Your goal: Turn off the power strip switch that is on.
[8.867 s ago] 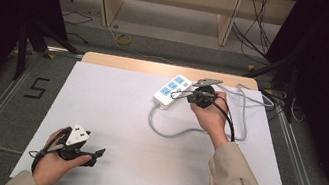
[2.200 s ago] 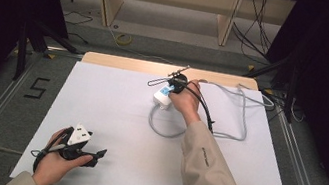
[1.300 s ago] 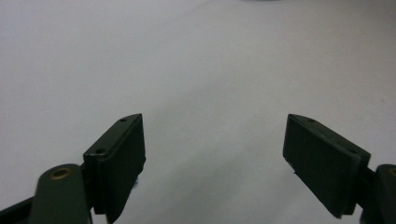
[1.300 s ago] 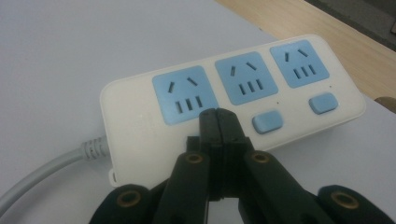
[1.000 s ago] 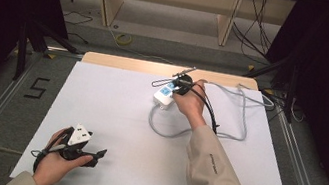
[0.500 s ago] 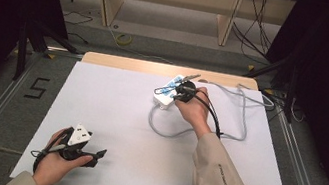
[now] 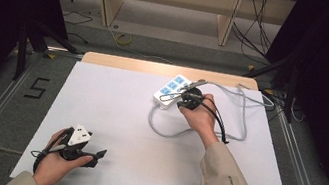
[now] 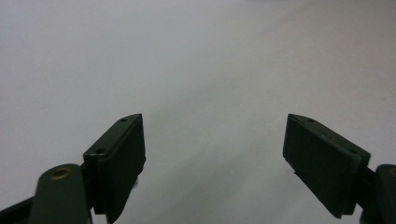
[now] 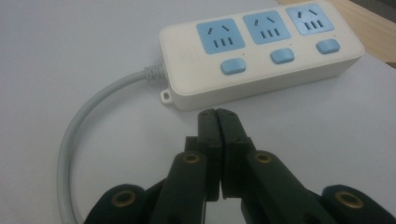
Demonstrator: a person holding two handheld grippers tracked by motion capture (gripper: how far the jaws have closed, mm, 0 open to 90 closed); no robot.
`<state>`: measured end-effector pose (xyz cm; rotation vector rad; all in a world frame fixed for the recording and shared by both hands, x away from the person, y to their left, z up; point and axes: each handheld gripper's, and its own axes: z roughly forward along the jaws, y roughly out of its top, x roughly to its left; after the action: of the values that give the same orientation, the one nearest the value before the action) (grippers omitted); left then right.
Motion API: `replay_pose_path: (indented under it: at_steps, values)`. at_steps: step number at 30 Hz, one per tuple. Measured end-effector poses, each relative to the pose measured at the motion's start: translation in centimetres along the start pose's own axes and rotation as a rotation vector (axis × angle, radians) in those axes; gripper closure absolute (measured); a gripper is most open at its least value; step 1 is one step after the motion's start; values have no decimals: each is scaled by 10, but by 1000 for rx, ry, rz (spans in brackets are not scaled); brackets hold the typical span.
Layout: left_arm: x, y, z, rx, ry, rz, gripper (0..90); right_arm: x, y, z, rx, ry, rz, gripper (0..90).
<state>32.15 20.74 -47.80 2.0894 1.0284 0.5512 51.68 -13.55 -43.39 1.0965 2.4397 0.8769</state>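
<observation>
Two grippers work this table, and the power strip (image 7: 171, 89) serves as the landmark for both. Far to the near-left of the strip, well apart from it, the left gripper (image 7: 91, 154) rests low on the white sheet (image 7: 114, 109) in the person's left hand (image 7: 57, 163); its jaws stand wide apart with nothing between them, and its own view looks along them at bare sheet. It seems parked out of the way, since the work in hand needs one tool. The strip lies flat near the far edge of the sheet, right of its middle, set at a slant. It is a white bar with three light-blue sockets (image 9: 220, 35) in a row and a light-blue button (image 9: 232, 66) below each; a small mounting ear sticks out at the end where the grey cord (image 7: 166, 129) leaves, and the cord curves toward the person and then loops off to the right. Just beside the strip's near long side sits the right gripper (image 9: 217, 115), its jaws pressed together on nothing, tips close to the casing and pointing toward the button row. Closed like that, the tips make a single blunt point, which I judge suits pressing a button or nudging the strip better than grasping it.
</observation>
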Motion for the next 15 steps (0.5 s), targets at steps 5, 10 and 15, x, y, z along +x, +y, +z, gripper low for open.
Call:
replay_pose_path:
  at_steps: [5, 10, 15]
  values:
    - [0, 0, 0, 5, 0, 1, 207, 1, -7, -10, -18, 8, 6, 876]
    - [0, 0, 0, 3, 2, -2, 206, 2, -15, -21, -39, 7, 6, 831]
    - [0, 0, 0, 7, 1, -2, 207, 4, -27, -31, -59, 17, 14, 784]
